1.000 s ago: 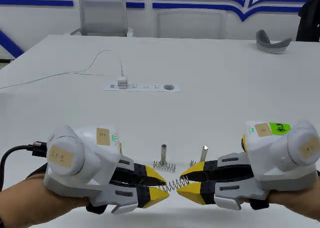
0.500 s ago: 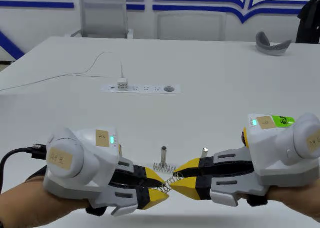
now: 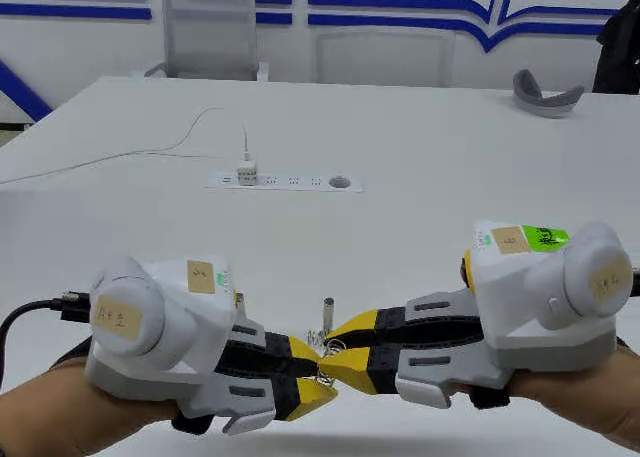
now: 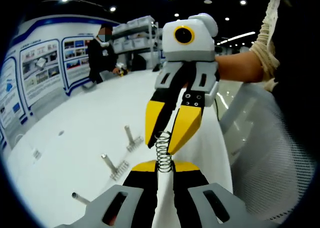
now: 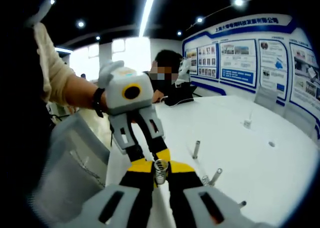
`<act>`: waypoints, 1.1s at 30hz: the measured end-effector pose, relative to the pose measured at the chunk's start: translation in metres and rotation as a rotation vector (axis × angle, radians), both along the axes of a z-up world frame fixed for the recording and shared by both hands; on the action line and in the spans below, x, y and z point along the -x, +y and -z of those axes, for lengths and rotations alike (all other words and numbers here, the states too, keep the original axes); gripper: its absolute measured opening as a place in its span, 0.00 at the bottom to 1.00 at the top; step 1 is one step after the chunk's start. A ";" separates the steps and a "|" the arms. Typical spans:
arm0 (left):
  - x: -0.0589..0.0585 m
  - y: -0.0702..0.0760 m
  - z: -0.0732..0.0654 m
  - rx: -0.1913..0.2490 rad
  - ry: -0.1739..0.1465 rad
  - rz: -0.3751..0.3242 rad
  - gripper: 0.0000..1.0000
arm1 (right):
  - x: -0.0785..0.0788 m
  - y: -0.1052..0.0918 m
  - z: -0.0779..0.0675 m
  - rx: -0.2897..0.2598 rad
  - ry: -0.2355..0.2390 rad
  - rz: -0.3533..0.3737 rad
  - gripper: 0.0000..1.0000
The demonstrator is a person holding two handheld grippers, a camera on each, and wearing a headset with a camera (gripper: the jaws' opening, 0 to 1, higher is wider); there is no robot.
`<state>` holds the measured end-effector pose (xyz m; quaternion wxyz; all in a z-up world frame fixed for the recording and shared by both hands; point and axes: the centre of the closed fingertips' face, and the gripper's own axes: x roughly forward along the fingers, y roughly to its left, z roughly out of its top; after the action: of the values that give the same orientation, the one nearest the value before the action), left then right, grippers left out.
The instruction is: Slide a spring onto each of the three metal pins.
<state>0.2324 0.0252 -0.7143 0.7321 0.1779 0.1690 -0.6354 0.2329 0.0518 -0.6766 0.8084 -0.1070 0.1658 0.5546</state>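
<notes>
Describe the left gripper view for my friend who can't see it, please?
A small spring is pinched between two yellow-tipped claws, the left claw from below and the right claw from above. Beyond them, three metal pins stick up from a white table, two with other springs at their bases.

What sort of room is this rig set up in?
Probably an office meeting room or showroom, not a workshop: a big white table with a built-in socket strip, office chairs behind it, and blue-framed display boards on the walls.
</notes>
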 end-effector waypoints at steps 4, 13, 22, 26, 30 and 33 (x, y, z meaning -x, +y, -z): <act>-0.001 0.001 -0.001 0.009 0.006 -0.013 0.10 | -0.001 0.003 0.000 0.005 -0.010 -0.002 0.12; -0.004 0.004 0.000 0.031 0.023 -0.038 0.10 | -0.005 0.002 -0.002 -0.001 -0.012 0.014 0.17; -0.008 0.005 -0.002 0.061 0.046 -0.065 0.10 | -0.007 0.000 -0.001 -0.005 -0.008 0.022 0.13; -0.008 0.005 -0.002 0.062 0.048 -0.068 0.10 | -0.008 0.002 -0.002 -0.007 -0.012 0.017 0.12; -0.011 0.007 -0.003 0.070 0.017 -0.082 0.10 | -0.010 0.004 -0.002 -0.007 -0.009 0.021 0.12; -0.013 0.008 -0.004 0.077 0.008 -0.095 0.11 | -0.012 0.005 -0.003 -0.007 -0.010 0.021 0.12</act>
<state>0.2452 0.0335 -0.7105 0.7672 0.1388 0.1556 -0.6066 0.2450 0.0566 -0.6740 0.8155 -0.1054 0.1610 0.5459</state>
